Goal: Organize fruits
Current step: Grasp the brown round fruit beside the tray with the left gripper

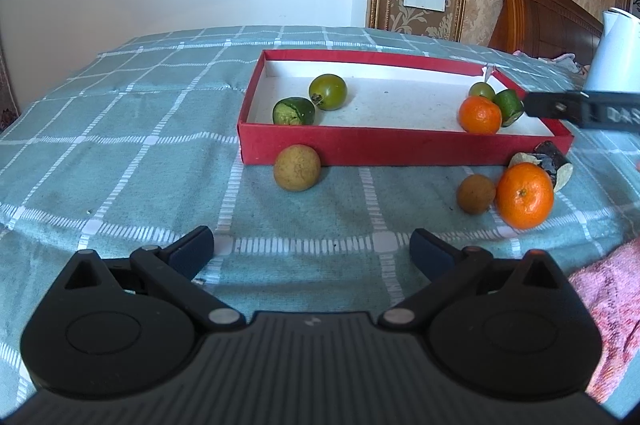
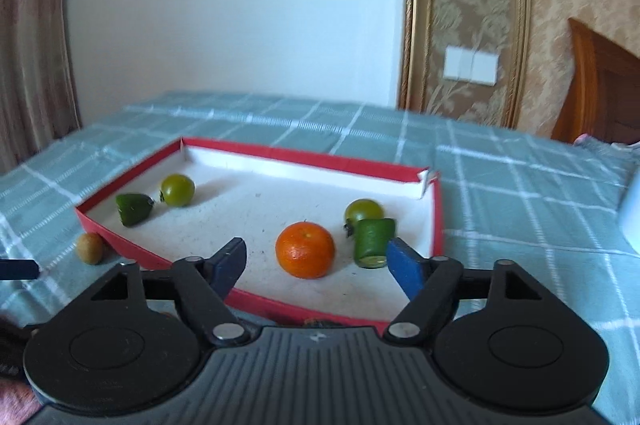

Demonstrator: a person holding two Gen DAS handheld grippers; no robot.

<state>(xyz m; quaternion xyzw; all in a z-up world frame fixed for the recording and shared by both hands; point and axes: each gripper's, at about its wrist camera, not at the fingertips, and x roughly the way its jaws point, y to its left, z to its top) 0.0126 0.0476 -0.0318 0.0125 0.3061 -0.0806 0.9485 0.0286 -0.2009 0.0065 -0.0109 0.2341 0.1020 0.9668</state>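
On a bed covered with a teal checked blanket sits a shallow red box with a white floor. Inside it, toward its left end in the left wrist view, lie a green tomato and a cut piece of green cucumber, close together. At the other end an orange rests against a second cucumber piece, with a second green tomato just behind them.

Outside the box, on the blanket along its front wall, a round yellowish-brown fruit touches the wall. Farther right a smaller brown fruit lies just beside a second orange, and a dark-skinned cut piece lies behind that orange.

The left tongs hang over the blanket in front of the box, jaws spread wide and holding nothing. The right tongs reach over the box's near wall, jaws apart and gripping nothing; the orange in the box sits beyond them, between the two tips, and the cucumber piece lies just by the right tip.

A pink cloth lies at the right edge, and a white jug stands beyond the box.
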